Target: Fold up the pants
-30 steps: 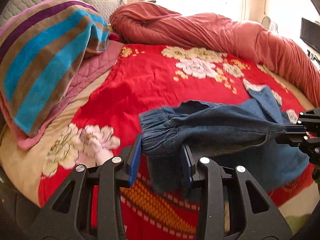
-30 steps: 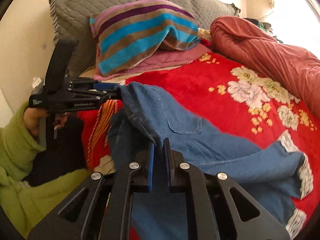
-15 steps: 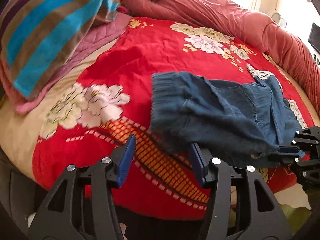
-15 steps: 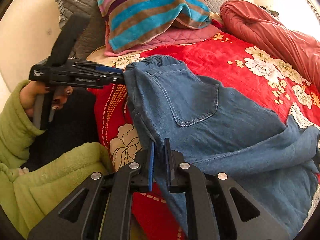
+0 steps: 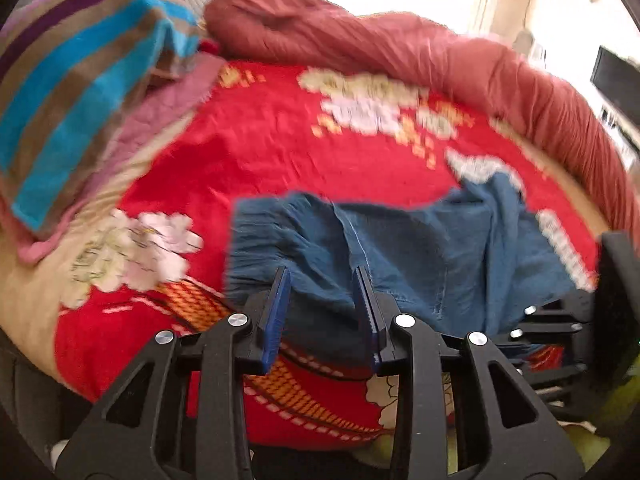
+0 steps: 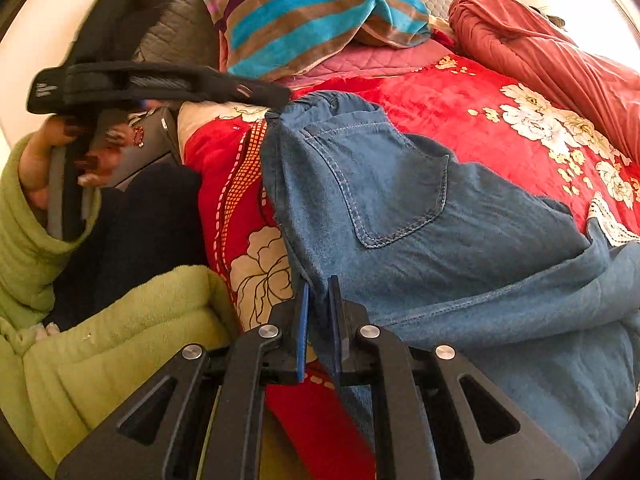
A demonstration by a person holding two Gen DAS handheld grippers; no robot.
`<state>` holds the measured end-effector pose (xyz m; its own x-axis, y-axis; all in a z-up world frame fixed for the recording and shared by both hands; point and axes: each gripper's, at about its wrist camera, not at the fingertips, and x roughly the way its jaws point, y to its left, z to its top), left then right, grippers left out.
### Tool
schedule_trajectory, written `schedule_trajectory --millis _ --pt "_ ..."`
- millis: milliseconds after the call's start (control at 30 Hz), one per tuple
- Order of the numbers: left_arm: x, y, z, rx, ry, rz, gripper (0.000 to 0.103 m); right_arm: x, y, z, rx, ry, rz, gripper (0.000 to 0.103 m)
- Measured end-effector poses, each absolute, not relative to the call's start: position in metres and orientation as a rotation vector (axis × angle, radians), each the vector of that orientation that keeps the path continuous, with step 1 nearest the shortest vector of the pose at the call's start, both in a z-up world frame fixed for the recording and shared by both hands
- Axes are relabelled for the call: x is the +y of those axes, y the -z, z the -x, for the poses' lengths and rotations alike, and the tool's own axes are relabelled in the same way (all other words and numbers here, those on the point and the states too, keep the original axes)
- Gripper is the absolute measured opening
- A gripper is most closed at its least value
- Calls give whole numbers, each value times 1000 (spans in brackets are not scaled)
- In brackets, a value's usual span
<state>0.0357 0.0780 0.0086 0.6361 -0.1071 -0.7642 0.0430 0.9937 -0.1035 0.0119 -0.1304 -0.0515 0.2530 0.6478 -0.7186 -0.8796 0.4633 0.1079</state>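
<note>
Denim pants (image 6: 440,216) lie on the bed's red floral blanket (image 5: 280,152), near its front edge. Left hand-held gripper (image 5: 323,280) is closing, waistband cloth between its pads; right hand-held gripper (image 6: 318,292) is clamped on the pants' edge. Striped pillow (image 6: 312,12) at bed head.

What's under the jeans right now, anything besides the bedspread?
Only the red floral blanket shows around and under the jeans, which hang over its near edge. Whatever lies beneath their middle is covered by denim.

left gripper (image 5: 324,308) jaws closing, pants (image 5: 420,256) waistband edge between blue pads, contact unclear | pants flat on red floral blanket (image 5: 280,152) | right gripper (image 5: 560,328) at pants' right edge | frame motion-blurred
</note>
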Motion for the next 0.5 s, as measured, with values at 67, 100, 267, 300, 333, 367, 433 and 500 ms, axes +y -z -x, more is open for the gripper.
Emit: schedule_trajectory --millis 67,100,267,300,333,367,433,500 --pt "73 10 -40 933 71 38 25 -136 47 -10 795 -1088 350 19" --pt "74 23 -40 962 63 33 25 -144 39 -10 772 -1098 330 22" --pt "82 29 -34 955 82 83 25 -158 19 -30 721 -1031 231 32" --pt "83 29 -33 953 83 85 25 -157 20 -34 732 -1024 213 32" --pt "83 30 -32 951 83 86 25 -153 24 -38 754 -1015 202 32" --pt "83 30 -32 949 83 85 25 -148 28 -39 771 -1003 209 32" --pt "84 30 -31 947 86 89 25 -137 43 -43 835 -977 243 32" --pt "85 30 -31 946 91 97 25 -127 65 -43 907 -934 288 33"
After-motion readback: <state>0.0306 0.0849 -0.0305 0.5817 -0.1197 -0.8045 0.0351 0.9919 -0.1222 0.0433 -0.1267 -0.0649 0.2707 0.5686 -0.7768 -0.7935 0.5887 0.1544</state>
